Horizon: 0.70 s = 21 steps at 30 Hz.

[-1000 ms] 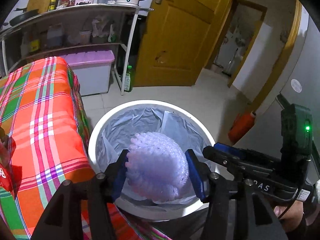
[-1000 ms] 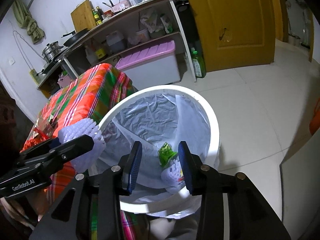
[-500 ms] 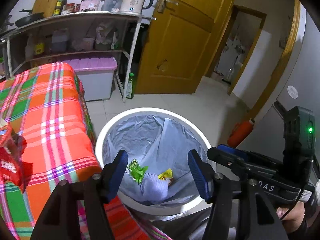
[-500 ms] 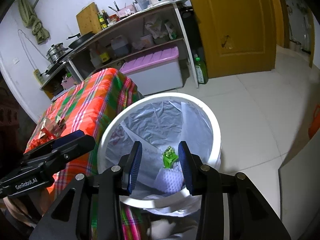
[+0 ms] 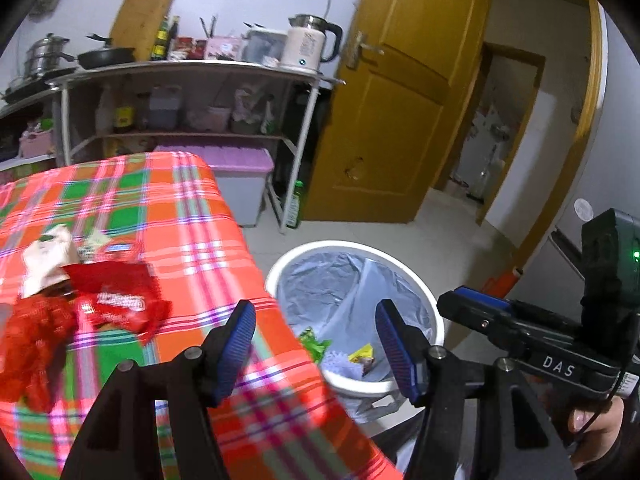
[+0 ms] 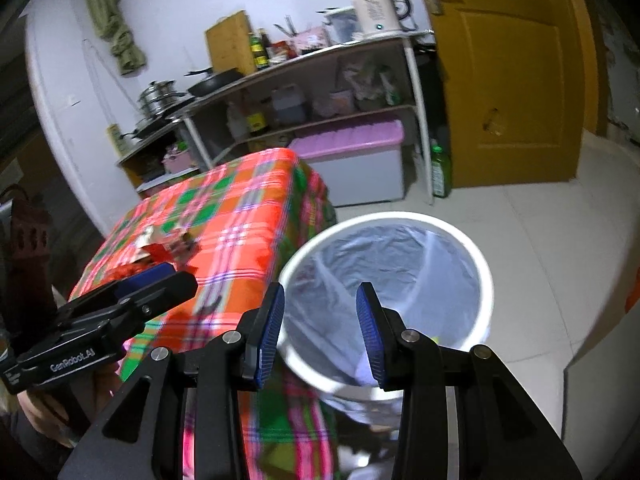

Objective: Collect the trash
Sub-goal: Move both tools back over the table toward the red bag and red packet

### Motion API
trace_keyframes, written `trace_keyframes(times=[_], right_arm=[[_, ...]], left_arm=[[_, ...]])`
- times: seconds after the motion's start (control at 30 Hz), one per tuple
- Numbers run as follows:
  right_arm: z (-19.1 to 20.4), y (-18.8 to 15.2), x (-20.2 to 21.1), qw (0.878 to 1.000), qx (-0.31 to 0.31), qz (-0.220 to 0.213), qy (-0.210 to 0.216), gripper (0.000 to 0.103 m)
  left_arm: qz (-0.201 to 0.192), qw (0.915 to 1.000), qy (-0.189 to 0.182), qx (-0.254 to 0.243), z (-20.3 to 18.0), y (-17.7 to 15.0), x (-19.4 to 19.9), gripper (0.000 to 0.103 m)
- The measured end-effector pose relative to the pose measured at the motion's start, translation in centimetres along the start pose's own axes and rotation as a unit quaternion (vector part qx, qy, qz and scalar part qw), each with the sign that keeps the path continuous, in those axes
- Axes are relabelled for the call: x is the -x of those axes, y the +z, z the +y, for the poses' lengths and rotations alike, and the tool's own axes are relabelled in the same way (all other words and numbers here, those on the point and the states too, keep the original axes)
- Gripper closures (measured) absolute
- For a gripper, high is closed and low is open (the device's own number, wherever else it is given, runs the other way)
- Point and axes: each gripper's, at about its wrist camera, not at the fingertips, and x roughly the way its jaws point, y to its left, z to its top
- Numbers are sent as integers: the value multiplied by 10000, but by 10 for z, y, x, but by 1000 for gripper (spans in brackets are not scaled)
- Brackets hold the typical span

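Both grippers are empty rn. Your left gripper has its jaws spread wide w/ nothing between them, hanging over the table edge next to the bin. Your right gripper sits about half apart, also holding nothing, aimed at the near rim of the white bin.

The bin stands on the floor just beside the plaid tablecloth and has a thin plastic liner. In the bottom you can see a green wrapper, a yellow scrap and a pale foam net.

What's left is on the table, toward your left: a red mesh bag, a red crinkled wrapper touching it, and a beige crumpled paper/bag just behind. The view's blurred, so I can't tell if smaller bits lie beyond them.

Handling, my guess: all of it's very light and soft, no breakage risk. The mesh will stretch and snag, so pinch a bunched fold in the middle, not a loose edge. The wrapper looks like slick film and prob. slides, so take it where it's crumpled thickest and close fully. Paper crushes fine, grab anywhere. Watch that the mesh doesn't drag the wrapper off the table w/ it.
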Motion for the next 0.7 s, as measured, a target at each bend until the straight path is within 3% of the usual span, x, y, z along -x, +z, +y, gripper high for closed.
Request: trace_keyframes(times=[0.33,0.7], right_arm=[[61,-6,-10,9974,474,121,532,64],[99,-11,-37,9919,779,415,909,64]], left_arm=[[-233,9985,465,180,44,-21,54,41],[-353,9933,1027,383,89,-36,87,41]])
